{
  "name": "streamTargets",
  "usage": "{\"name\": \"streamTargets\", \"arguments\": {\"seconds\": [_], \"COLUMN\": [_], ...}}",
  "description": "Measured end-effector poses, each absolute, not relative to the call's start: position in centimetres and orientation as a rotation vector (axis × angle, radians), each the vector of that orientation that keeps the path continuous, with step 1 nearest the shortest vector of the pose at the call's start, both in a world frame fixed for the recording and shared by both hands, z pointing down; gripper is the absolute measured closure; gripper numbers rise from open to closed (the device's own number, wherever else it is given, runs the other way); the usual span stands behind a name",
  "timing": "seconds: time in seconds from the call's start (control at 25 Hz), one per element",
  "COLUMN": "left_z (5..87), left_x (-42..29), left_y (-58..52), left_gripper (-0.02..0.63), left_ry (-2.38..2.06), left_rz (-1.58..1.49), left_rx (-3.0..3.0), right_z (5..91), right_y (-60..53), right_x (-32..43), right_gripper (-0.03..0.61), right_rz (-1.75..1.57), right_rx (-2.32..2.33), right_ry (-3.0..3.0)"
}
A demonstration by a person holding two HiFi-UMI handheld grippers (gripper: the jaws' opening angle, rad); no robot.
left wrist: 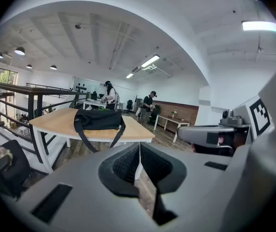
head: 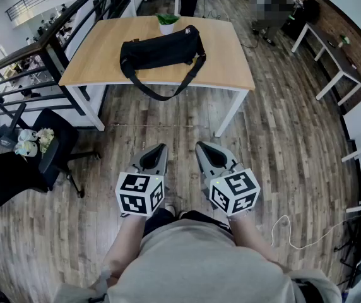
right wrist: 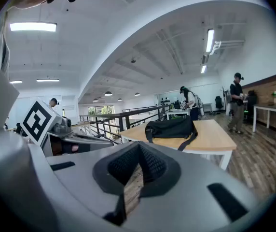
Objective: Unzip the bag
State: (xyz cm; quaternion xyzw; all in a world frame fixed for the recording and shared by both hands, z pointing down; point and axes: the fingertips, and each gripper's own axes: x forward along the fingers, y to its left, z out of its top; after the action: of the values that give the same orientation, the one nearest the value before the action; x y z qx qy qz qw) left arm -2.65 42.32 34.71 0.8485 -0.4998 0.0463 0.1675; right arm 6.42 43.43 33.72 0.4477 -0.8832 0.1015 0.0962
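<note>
A black bag [head: 161, 49] lies on the wooden table [head: 224, 62] across the room, its strap [head: 168, 90] hanging over the near edge. It also shows in the left gripper view as the bag [left wrist: 98, 119] and in the right gripper view as the bag [right wrist: 171, 127]. My left gripper [head: 161, 148] and right gripper [head: 201, 146] are held side by side over the floor, well short of the table. Both are shut with nothing between the jaws, as seen at the left gripper [left wrist: 139, 146] and the right gripper [right wrist: 138, 146].
A small potted plant [head: 166, 21] stands behind the bag. A black office chair [head: 23, 163] with soft toys is at the left beside a railing [head: 16, 62]. White tables [head: 332, 62] line the right wall. Several people stand at the far end.
</note>
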Motion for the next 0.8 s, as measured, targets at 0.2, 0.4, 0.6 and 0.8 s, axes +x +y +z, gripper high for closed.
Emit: {"name": "streamTargets", "arguments": {"seconds": [0.2, 0.4, 0.6, 0.8], "left_z": [34.8, 35.0, 34.3, 34.5], "left_x": [-2.8, -2.7, -3.4, -3.7], "left_y": [41.7, 41.3, 40.7, 40.2], "left_gripper": [0.589, 0.589, 0.588, 0.588], "left_ry": [-1.43, -1.422, -1.44, -1.377], "left_rz": [0.131, 0.127, 0.081, 0.057], "left_rx": [2.422, 2.415, 2.439, 2.451], "right_z": [33.6, 33.6, 33.1, 33.8], "right_y": [43.1, 42.7, 42.5, 42.2], "right_x": [6.7, 7.2, 6.6, 6.2], "right_gripper": [0.574, 0.574, 0.571, 0.571], "right_rz": [0.282, 0.286, 0.322, 0.347], "right_rx": [1.347, 1.366, 1.383, 1.385], "right_ry": [-2.618, -2.613, -2.682, -2.673]}}
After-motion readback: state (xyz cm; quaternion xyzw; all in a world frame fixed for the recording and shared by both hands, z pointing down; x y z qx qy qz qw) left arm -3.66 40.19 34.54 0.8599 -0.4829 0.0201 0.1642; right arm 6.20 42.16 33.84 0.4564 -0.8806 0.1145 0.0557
